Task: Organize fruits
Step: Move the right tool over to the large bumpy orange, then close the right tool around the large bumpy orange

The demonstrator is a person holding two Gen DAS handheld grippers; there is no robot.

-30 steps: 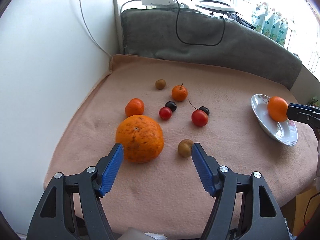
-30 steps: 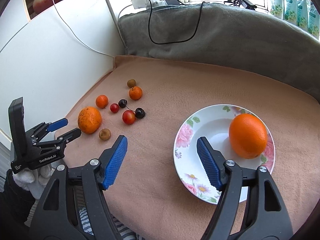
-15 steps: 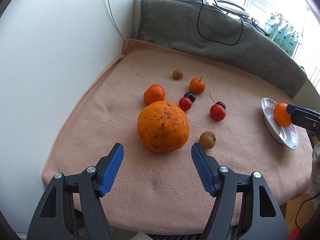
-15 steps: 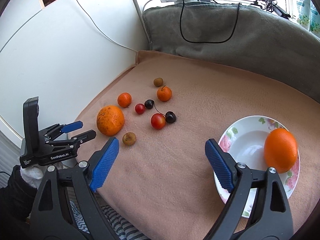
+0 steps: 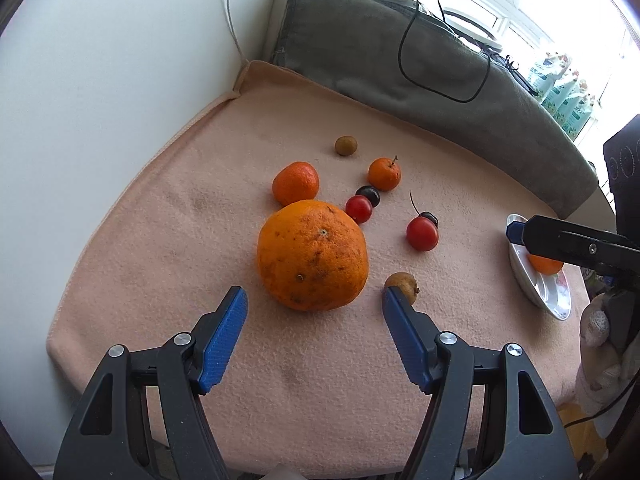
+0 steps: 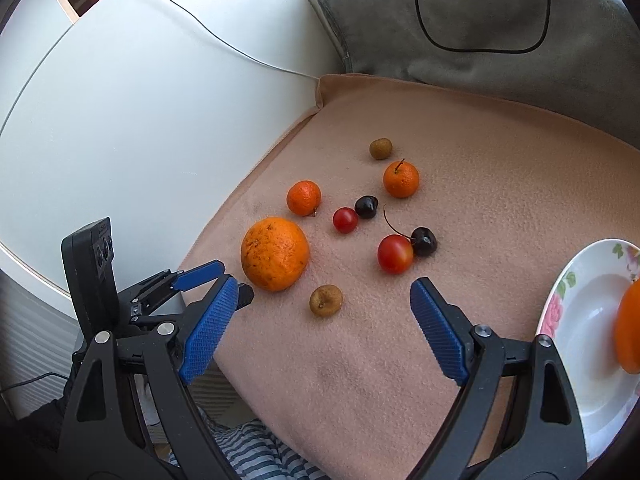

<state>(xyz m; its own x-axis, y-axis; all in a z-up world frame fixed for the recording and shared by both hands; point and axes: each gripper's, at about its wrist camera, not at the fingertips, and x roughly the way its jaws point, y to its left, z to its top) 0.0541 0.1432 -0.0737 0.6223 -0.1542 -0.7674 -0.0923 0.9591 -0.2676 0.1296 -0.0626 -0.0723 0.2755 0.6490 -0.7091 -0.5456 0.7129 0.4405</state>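
The left gripper (image 5: 312,304) sits at the near left of the pink blanket (image 5: 168,216), jaws wide with nothing between the pads, lined up on the big speckled orange (image 5: 312,254) just beyond its tips. This reads as the approach to a pick: the orange lies free on the cloth, not yet touched. The next move calls for sliding the jaws forward round the widest part of the fruit; the gap looks only a little wider than the orange, so it may need opening further, and the small brown fruit (image 5: 402,286) just beside the right finger could get nudged.

Beyond the orange lie a mandarin (image 5: 296,183), touching or nearly touching it, a red cherry tomato (image 5: 359,209) against a dark cherry (image 5: 369,195), a far brown fruit (image 5: 346,145), a stemmed mandarin (image 5: 384,174), and then a larger red tomato (image 5: 422,233) with a second dark cherry (image 5: 430,218) behind it.

Further right, the right gripper (image 6: 320,300) hangs over the near blanket, jaws wide and empty, aimed toward the scattered fruit.

At the far right stands the flowered plate (image 6: 576,280), the only container. It holds one smooth orange (image 6: 630,328), cut off by the frame edge; the rest of the plate is bare.
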